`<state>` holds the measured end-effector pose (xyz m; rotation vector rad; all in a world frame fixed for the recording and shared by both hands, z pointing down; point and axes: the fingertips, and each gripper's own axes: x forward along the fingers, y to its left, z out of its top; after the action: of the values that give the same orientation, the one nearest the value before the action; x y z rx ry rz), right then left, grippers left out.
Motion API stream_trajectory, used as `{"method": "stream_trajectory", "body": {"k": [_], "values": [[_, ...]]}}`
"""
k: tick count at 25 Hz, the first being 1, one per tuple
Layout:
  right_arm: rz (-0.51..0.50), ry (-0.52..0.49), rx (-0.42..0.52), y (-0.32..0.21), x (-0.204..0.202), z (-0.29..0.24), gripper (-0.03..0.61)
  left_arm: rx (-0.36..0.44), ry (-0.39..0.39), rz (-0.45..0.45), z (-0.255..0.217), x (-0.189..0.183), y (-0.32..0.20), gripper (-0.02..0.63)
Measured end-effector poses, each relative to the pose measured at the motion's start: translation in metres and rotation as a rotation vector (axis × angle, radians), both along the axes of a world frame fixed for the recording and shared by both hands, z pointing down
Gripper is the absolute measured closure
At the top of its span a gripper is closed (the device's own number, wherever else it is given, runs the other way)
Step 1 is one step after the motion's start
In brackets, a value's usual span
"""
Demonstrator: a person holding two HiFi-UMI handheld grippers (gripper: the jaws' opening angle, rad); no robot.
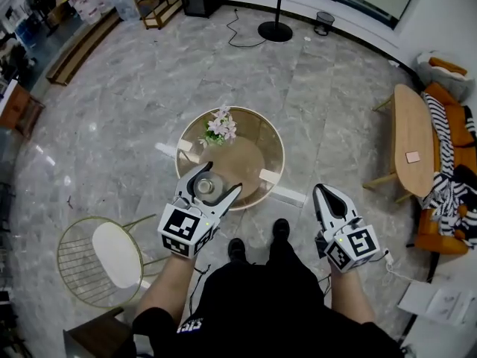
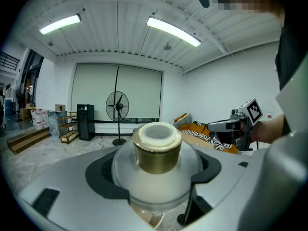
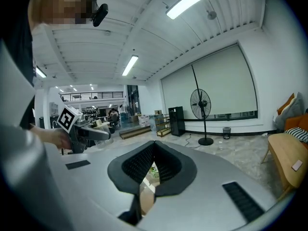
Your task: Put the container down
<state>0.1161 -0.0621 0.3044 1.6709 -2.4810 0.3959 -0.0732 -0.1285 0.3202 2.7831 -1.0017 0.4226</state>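
The container is a clear rounded jar with a gold collar and a white lid. My left gripper is shut on it, a jaw on each side, and holds it above the near left rim of the round glass table. In the left gripper view the container fills the space between the jaws of the left gripper. My right gripper hangs to the right of the table, over the floor. In its own view the right gripper is shut with nothing held.
A pot of pink and white flowers stands on the far side of the table. A gold wire chair with a white seat is at the left. A wooden bench and an orange sofa are at the right. A fan stand is far ahead.
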Motion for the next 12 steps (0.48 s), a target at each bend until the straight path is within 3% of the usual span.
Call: {"method": "stream_trajectory", "body": {"k": [6, 12], "values": [[-0.131, -0.004, 0.002, -0.052, 0.053, 0.02, 0.563, -0.02, 0.002, -0.086, 0.006, 0.055, -0.037, 0.267], [-0.267, -0.007, -0.041, -0.078, 0.078, 0.035, 0.563, -0.014, -0.012, -0.177, 0.01, 0.099, -0.053, 0.267]]}}
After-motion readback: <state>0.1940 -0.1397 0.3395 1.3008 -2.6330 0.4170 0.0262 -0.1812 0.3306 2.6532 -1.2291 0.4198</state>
